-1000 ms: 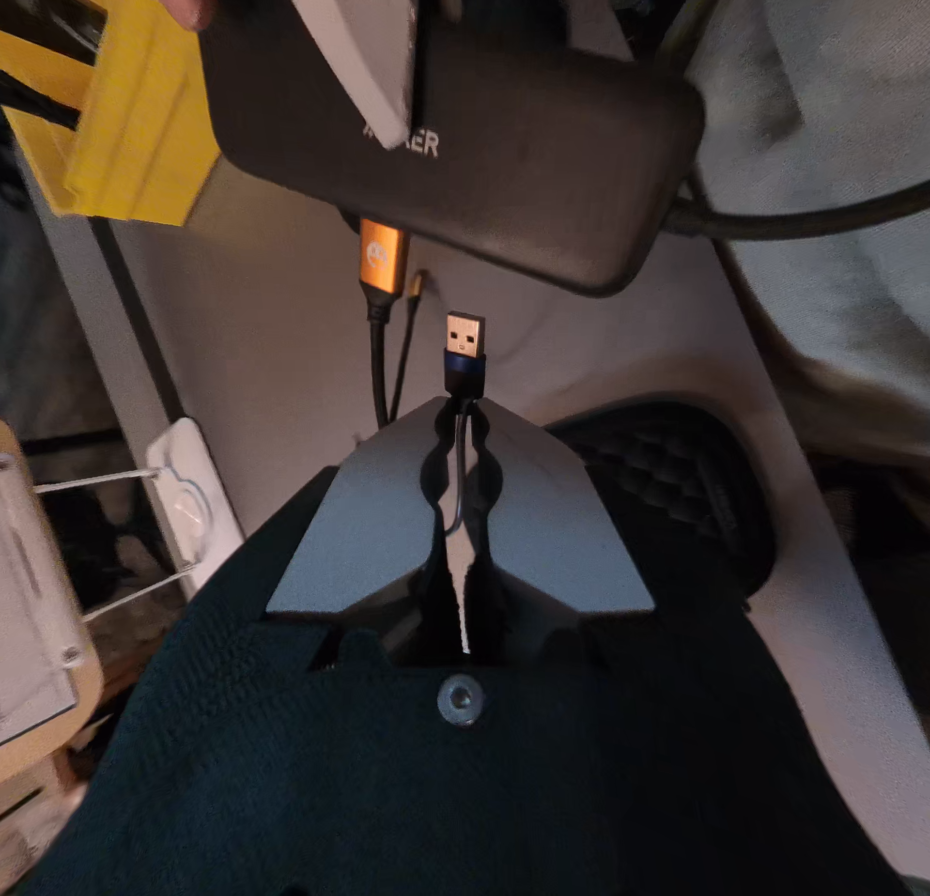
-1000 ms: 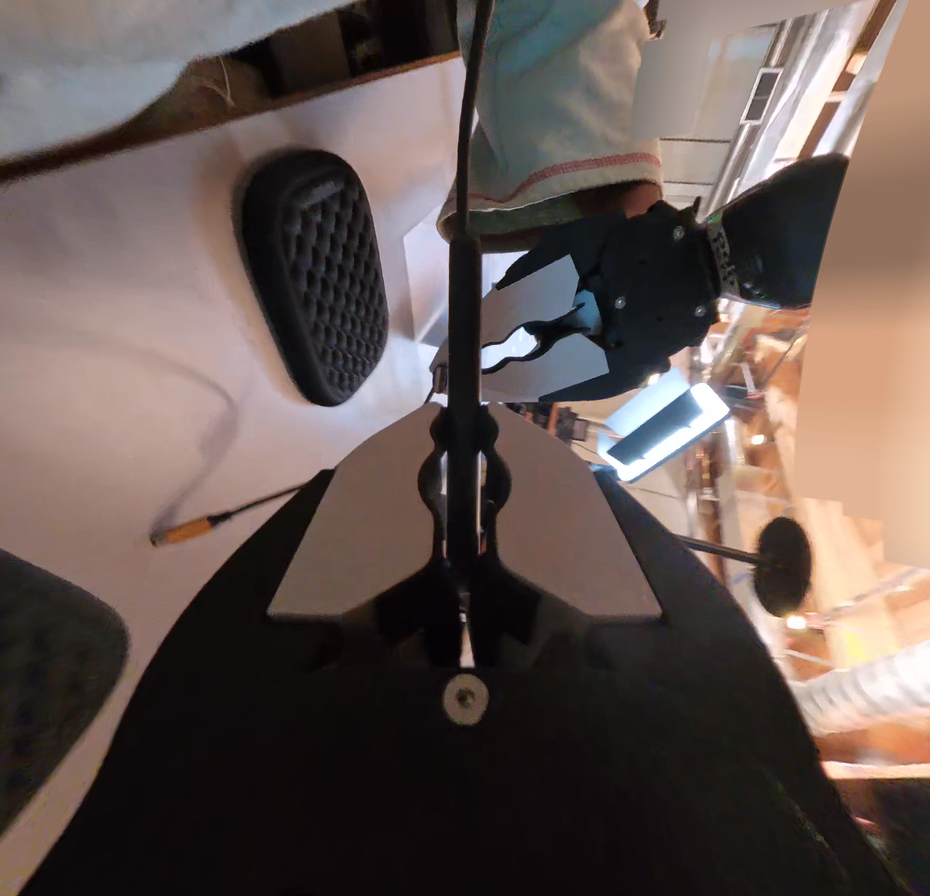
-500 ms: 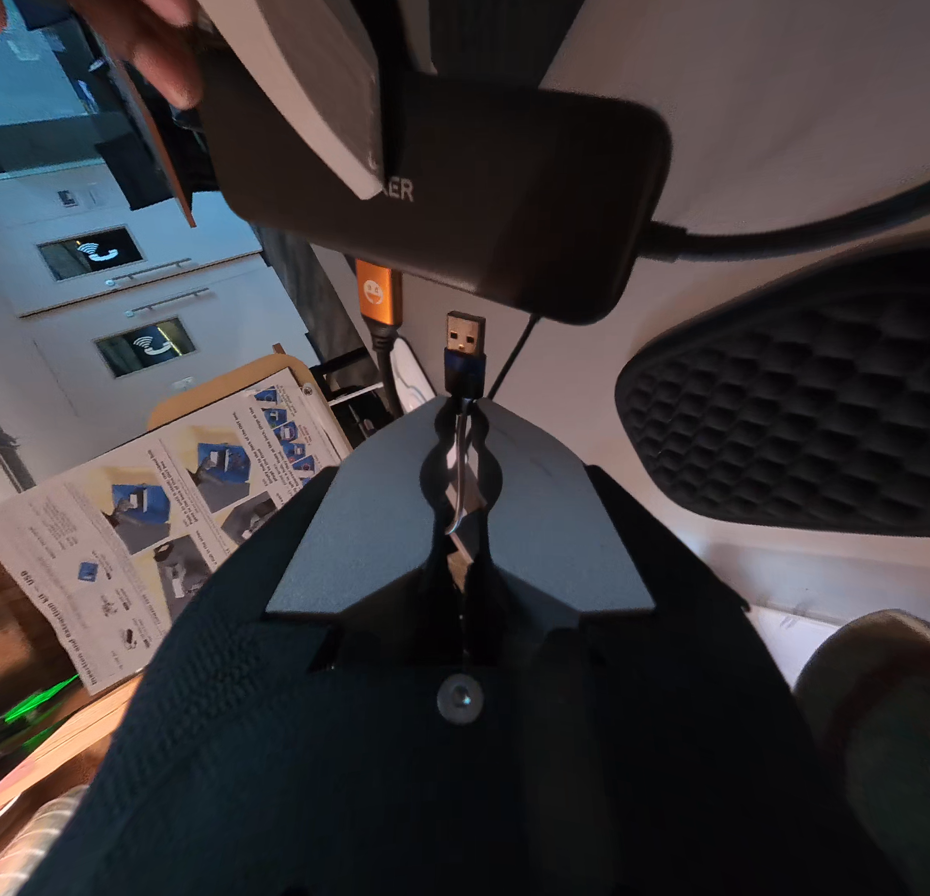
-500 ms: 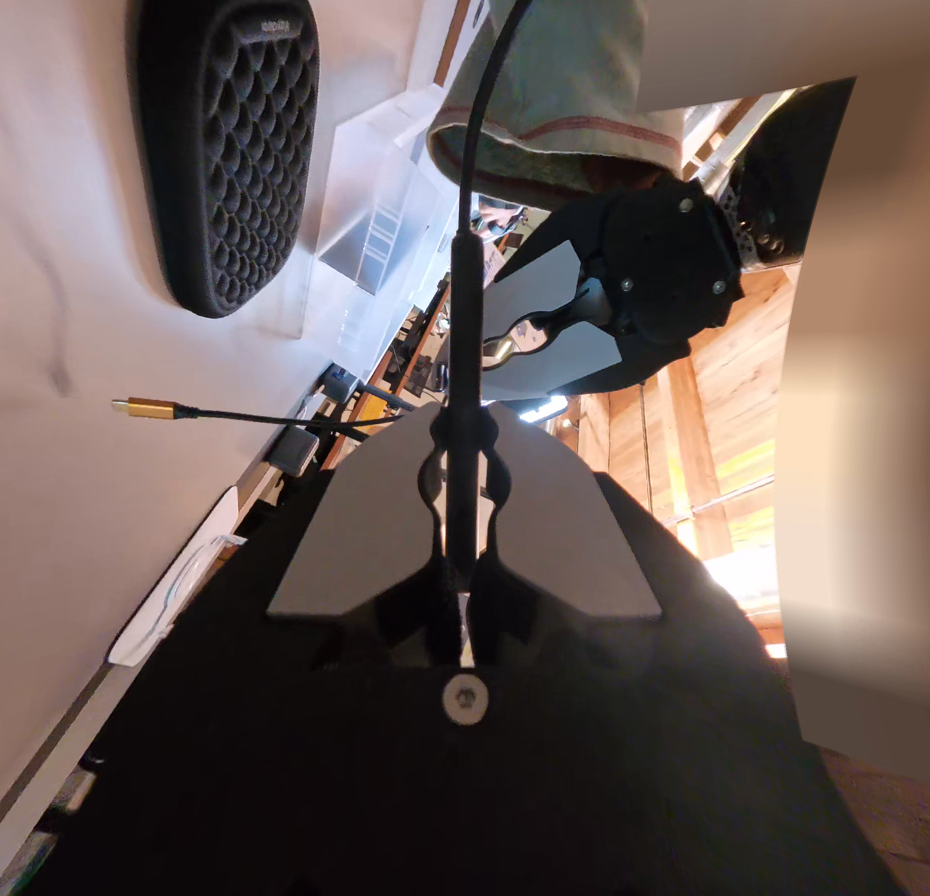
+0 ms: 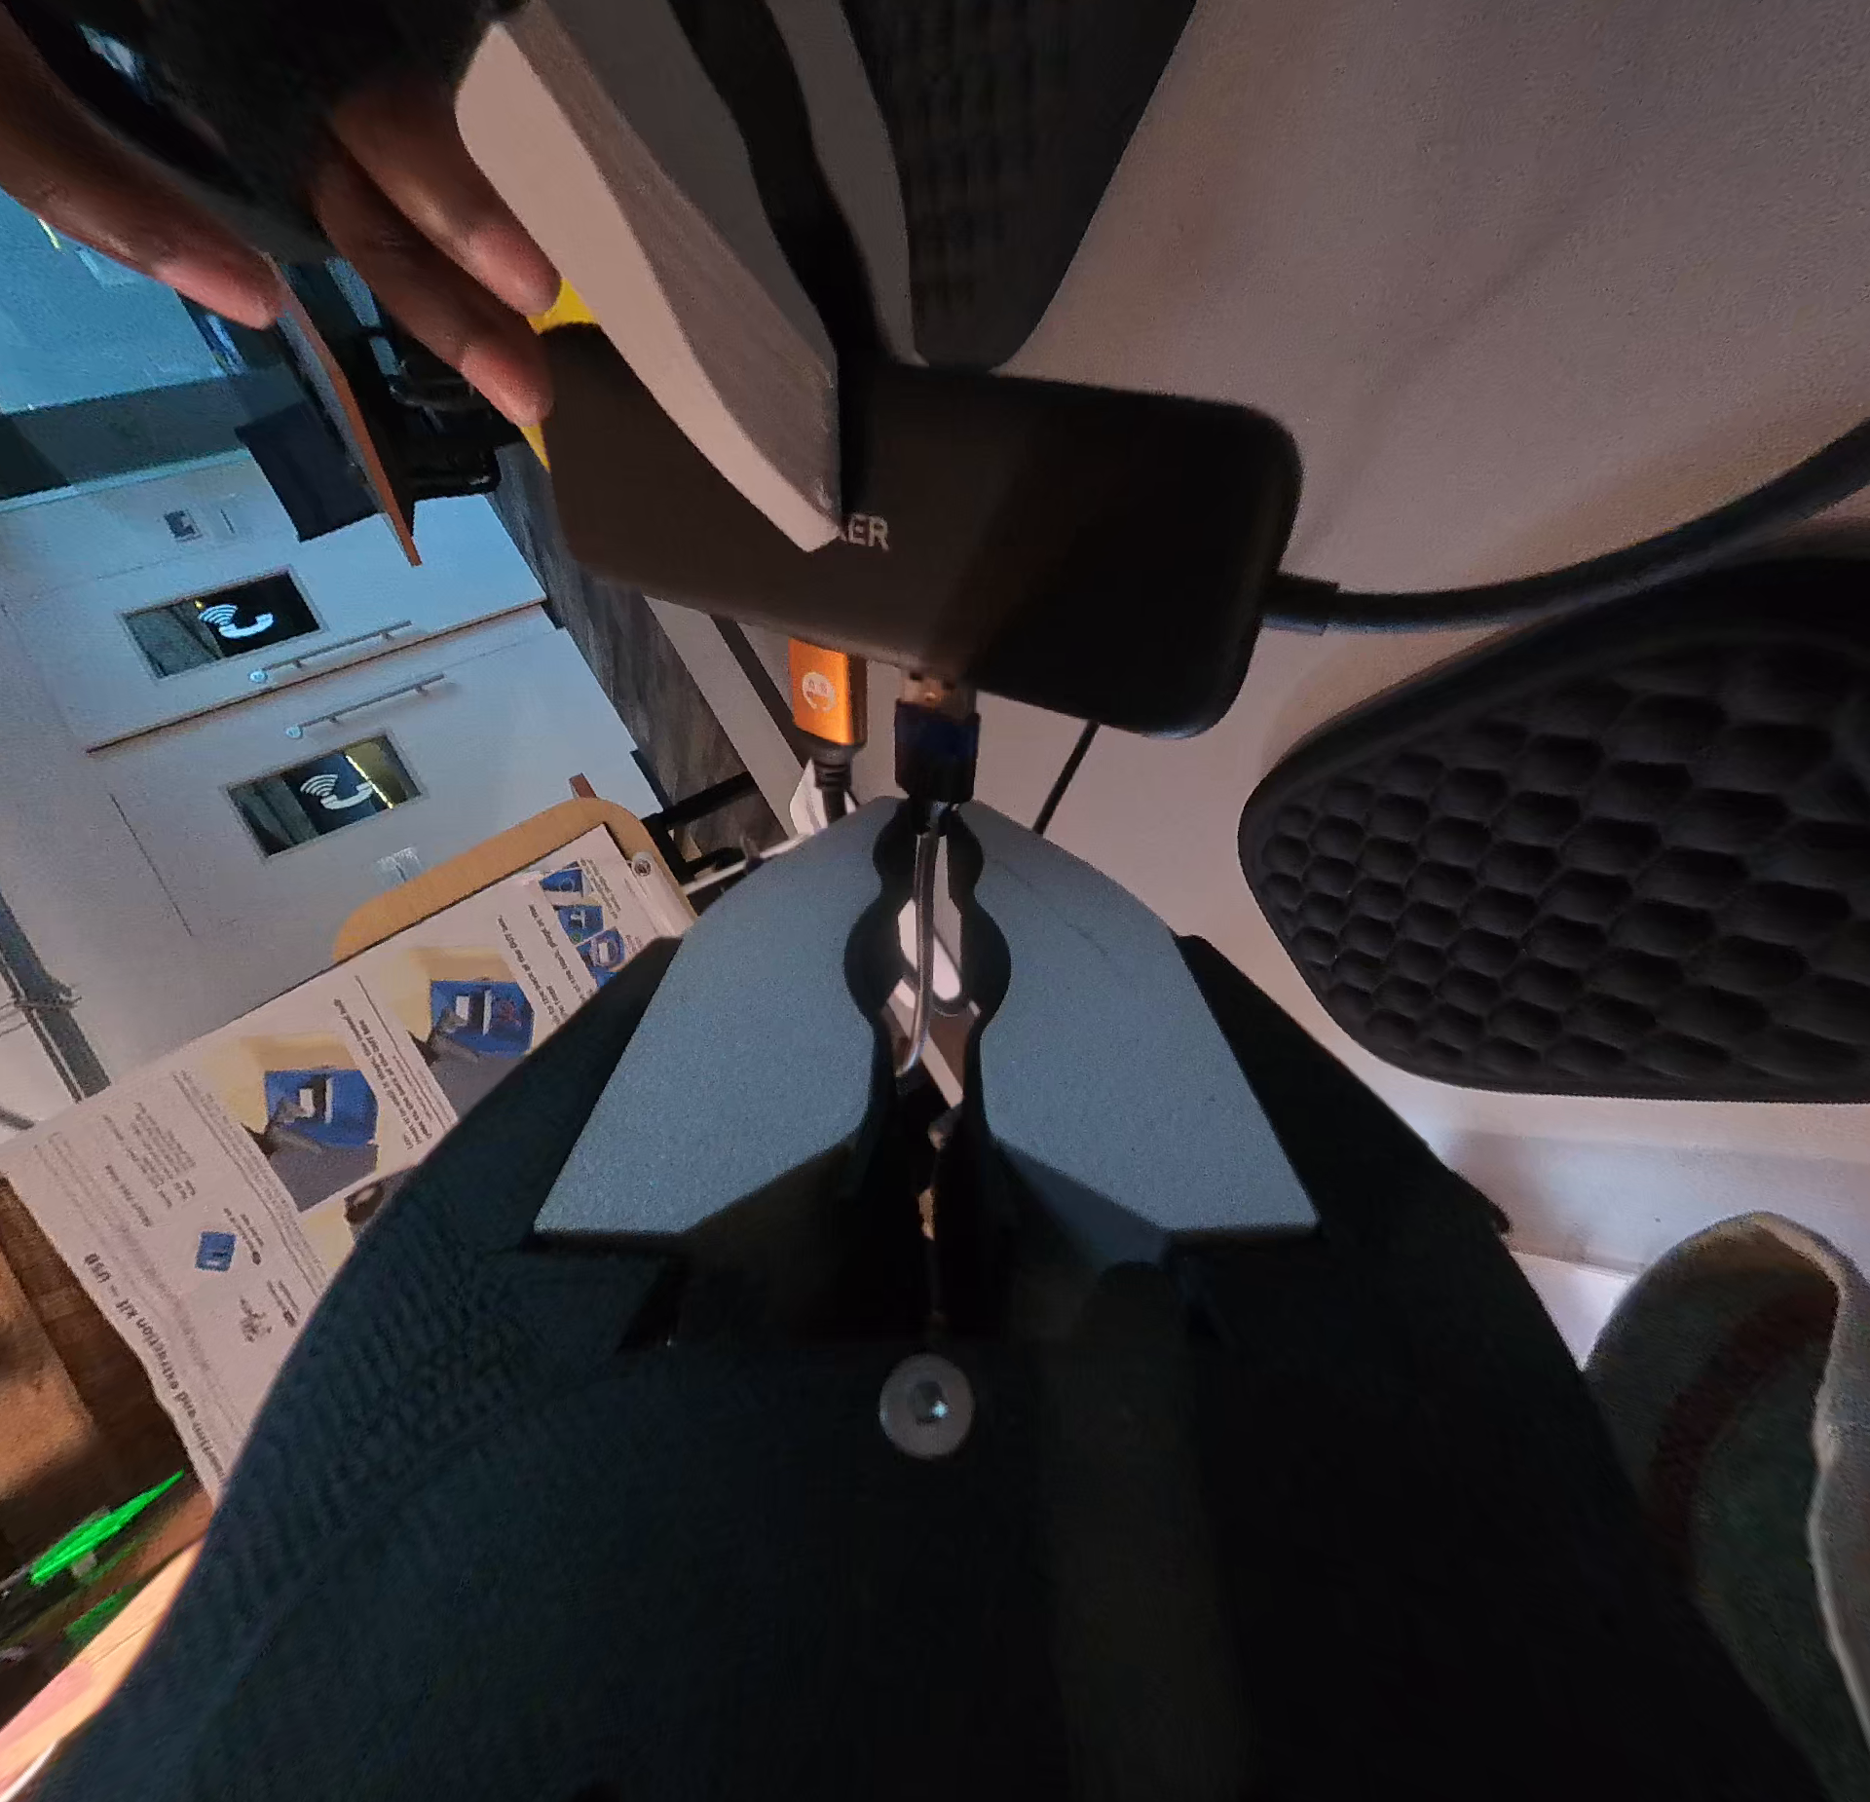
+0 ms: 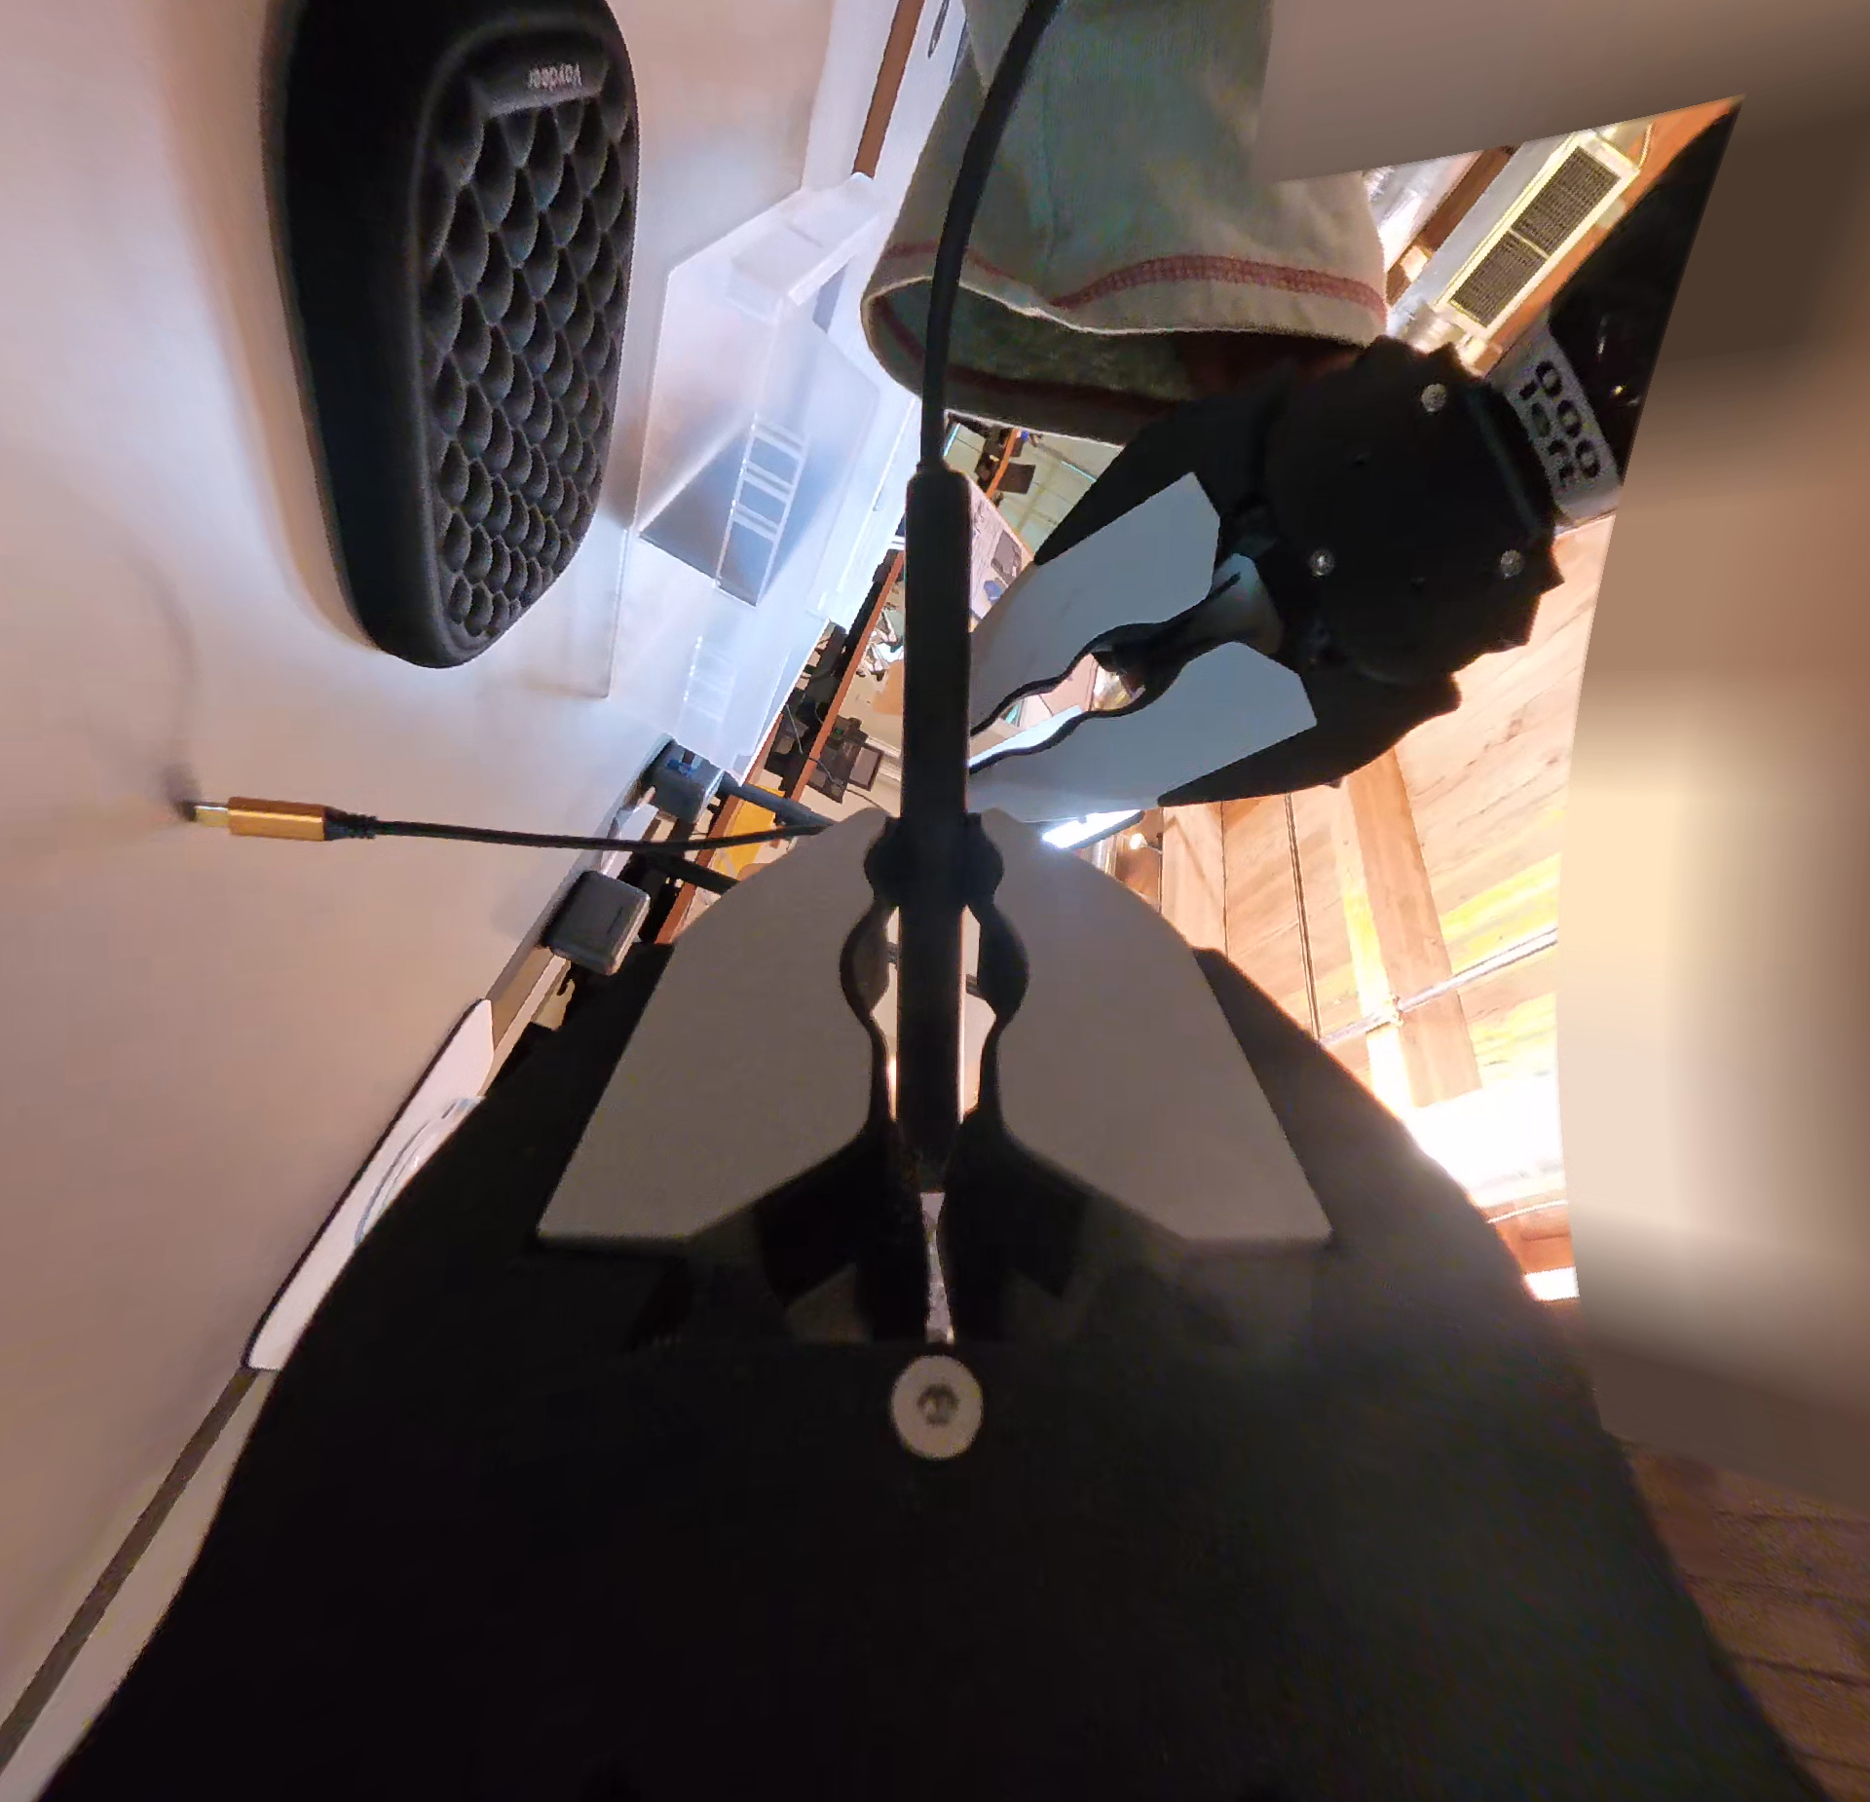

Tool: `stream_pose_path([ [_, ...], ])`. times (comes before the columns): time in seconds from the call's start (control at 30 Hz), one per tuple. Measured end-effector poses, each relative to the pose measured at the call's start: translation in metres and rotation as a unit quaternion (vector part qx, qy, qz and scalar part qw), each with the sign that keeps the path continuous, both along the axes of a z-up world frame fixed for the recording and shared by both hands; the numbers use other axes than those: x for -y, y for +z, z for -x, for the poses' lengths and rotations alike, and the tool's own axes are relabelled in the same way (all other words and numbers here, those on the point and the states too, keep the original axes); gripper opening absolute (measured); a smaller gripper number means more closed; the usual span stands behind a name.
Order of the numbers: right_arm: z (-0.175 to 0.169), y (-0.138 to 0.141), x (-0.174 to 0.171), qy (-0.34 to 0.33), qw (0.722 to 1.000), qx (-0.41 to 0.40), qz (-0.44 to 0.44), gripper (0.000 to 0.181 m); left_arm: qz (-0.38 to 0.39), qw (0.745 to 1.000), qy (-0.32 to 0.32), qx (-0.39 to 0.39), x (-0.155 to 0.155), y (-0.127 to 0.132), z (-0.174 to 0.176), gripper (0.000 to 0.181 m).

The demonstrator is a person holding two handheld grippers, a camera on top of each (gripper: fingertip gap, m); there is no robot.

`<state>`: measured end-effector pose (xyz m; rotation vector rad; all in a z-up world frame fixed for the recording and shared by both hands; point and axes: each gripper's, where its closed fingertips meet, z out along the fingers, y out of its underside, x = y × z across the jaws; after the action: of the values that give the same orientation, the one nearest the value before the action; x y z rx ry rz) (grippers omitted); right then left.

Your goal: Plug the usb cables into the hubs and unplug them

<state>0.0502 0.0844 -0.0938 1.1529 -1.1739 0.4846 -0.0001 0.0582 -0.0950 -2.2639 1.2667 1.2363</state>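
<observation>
My left gripper is shut on a USB plug with a blue collar. The plug's metal tip sits partly inside a port on the edge of the dark grey hub. An orange plug is in the port beside it. My right gripper is shut on the hub, seen edge-on, with the hub's cable running up from it. The right gripper's grey fingers clamp the hub's left half. The left gripper shows just right of the hub. A gold-tipped cable end hangs loose.
A black honeycomb case lies on the white table, also in the right wrist view. A clear plastic box stands beside it. A printed sheet is at the left. A person's hand grips the right gripper. Across from one pair of fingers to the other is roughly 6 centimetres.
The left gripper has closed the gap to the hub, and the blue-collared plug's tip has gone from clear of the hub into its port. Both views have tilted.
</observation>
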Motion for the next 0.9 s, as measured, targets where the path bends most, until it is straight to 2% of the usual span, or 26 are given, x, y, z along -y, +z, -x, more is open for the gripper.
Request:
stream_pose_path([
  [0.03, 0.001, 0.0, 0.0, 0.0, 1.0, 0.002, 0.001, 0.012, 0.003, 1.0, -0.001, -0.006, 0.0, 0.0, 0.0, 0.006],
  [0.17, 0.003, -0.003, 0.0, -0.01, 1.0, 0.015, 0.001, 0.011, -0.001, 1.0, 0.0, 0.009, -0.001, -0.002, 0.001, 0.006],
  [0.23, 0.005, -0.008, 0.001, -0.026, 0.999, 0.025, 0.001, 0.011, -0.005, 0.999, 0.006, 0.048, 0.0, -0.008, 0.001, 0.006],
  [0.33, 0.022, -0.017, -0.002, -0.09, 0.994, 0.065, 0.018, 0.012, -0.013, 0.99, 0.041, 0.134, 0.004, -0.026, 0.005, 0.006],
  [0.43, 0.033, -0.033, -0.003, -0.126, 0.982, 0.133, 0.036, 0.011, -0.026, 0.961, 0.076, 0.265, 0.005, -0.048, 0.004, 0.006],
  [0.53, 0.047, -0.047, -0.008, -0.181, 0.97, 0.153, 0.047, 0.012, -0.054, 0.904, 0.13, 0.403, 0.004, -0.065, 0.003, 0.006],
  [0.6, 0.046, -0.055, -0.007, -0.185, 0.973, 0.133, 0.04, 0.015, -0.081, 0.86, 0.147, 0.482, -0.001, -0.068, -0.005, 0.006],
  [0.63, 0.043, -0.061, -0.006, -0.181, 0.973, 0.14, 0.036, 0.016, -0.086, 0.847, 0.147, 0.504, -0.002, -0.068, -0.01, 0.006],
  [0.7, 0.04, -0.068, -0.006, -0.173, 0.972, 0.157, 0.034, 0.017, -0.086, 0.848, 0.156, 0.499, -0.002, -0.072, -0.013, 0.006],
  [0.8, 0.036, -0.068, -0.005, -0.157, 0.974, 0.159, 0.038, 0.028, -0.084, 0.837, 0.166, 0.515, -0.003, -0.075, -0.02, 0.006],
  [0.9, 0.033, -0.07, -0.006, -0.15, 0.973, 0.168, 0.04, 0.025, -0.077, 0.832, 0.176, 0.52, -0.002, -0.078, -0.022, 0.006],
])
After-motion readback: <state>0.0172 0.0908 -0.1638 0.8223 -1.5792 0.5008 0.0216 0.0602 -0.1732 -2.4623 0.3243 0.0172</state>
